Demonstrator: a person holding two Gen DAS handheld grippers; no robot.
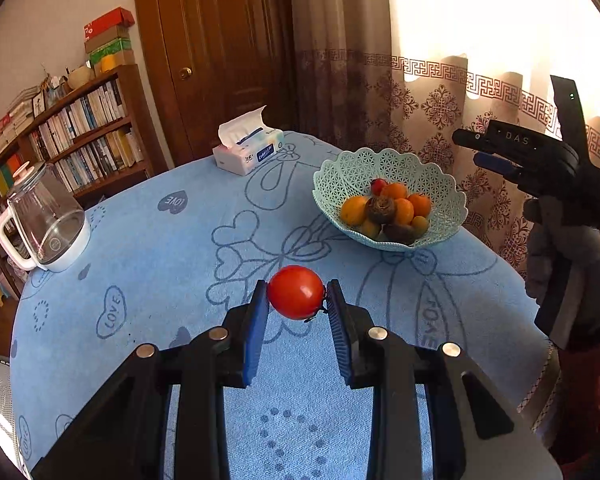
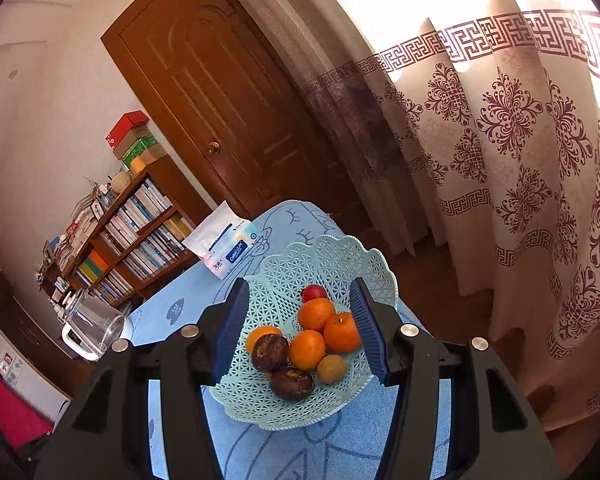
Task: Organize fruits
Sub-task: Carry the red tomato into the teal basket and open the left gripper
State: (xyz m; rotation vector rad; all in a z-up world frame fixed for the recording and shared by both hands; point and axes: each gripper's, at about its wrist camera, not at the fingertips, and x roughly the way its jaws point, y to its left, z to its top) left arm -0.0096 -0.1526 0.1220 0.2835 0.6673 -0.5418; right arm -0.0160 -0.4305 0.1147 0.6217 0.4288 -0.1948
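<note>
Left claw [image 1: 296,296] of mine grips the red tomato [image 1: 295,292] between its blue pads, low in the centre of the left wrist frame, lifted over the blue counter [image 1: 160,240]. Right of it, the mint basket [image 1: 440,184] holds oranges and dark fruits. My right claw [image 2: 300,332] hangs wide apart above that basket [image 2: 276,276], framing the oranges [image 2: 315,314], tilted downward, holding nothing.

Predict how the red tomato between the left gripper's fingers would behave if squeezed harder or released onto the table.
The tomato looks smooth and glossy, so it may slip. Its round shape suggests rolling. It probably bruises under hard pressure.
</note>
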